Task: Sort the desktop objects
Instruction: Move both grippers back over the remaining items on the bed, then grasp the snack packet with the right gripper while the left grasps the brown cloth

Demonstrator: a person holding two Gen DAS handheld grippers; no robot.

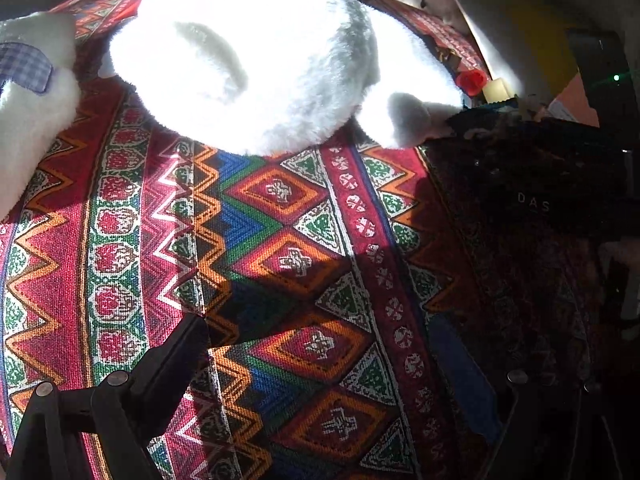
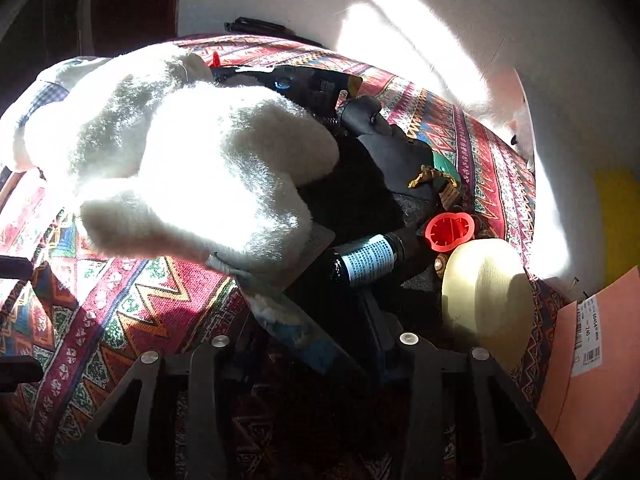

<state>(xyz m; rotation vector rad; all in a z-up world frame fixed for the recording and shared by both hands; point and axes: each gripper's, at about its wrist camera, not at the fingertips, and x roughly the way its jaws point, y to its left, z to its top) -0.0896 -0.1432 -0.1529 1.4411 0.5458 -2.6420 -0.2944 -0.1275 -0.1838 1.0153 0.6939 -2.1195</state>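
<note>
Here the right gripper (image 2: pixel 316 320) seems closed on a paper tag beneath the fluffy white plush toy (image 2: pixel 192 176) just ahead of it. The left gripper (image 1: pixel 340 360) hangs spread and empty over the patterned woven cloth (image 1: pixel 280 280), the toy beyond its tips. I judge the lift-out is under way; next comes a steady pull clear of the dark labelled bottle (image 2: pixel 368 260).

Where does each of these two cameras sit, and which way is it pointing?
Left wrist: on the left gripper, looking forward and down at the patterned tablecloth and a white plush toy; one black finger shows lower left, the other is lost in shadow.
Right wrist: on the right gripper, facing the plush toy, a dark bottle, a red cap and a cream round object; both fingers show.
Shared: the toy, tablecloth, red cap.
</note>
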